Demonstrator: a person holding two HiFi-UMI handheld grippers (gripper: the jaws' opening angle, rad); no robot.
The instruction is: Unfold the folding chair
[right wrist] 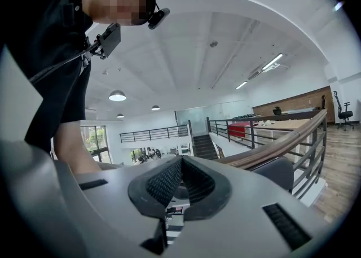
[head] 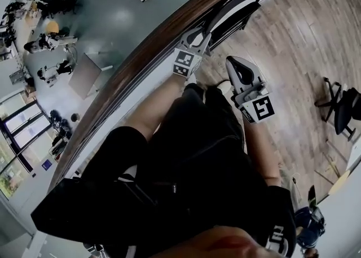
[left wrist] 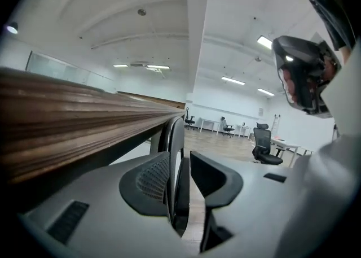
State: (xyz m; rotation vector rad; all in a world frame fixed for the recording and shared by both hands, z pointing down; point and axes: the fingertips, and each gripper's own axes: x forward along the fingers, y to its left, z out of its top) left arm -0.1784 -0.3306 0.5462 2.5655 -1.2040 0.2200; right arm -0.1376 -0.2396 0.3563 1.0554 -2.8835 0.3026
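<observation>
Leaning folded against the railing (head: 141, 53) at the wooden floor's (head: 293, 36) edge: folding chair (head: 240, 5). Straddling its black top tube (left wrist: 172, 149), fingers released and parted: left gripper (left wrist: 181, 178). Hovering just beside the chair, fingers clenched on nothing: right gripper (right wrist: 179, 180).

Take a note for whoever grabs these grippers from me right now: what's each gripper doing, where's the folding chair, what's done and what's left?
Left gripper: jaws open around the top frame tube of the folding chair, not clamped on it.
Right gripper: shut, empty, beside the left one and off the chair.
Chair: folded flat, standing against the railing under the wooden handrail.
Done: left gripper lined up on the frame.
Left: probably close on the frame, pull the chair clear of the railing, open the seat, stand it on the floor.
</observation>
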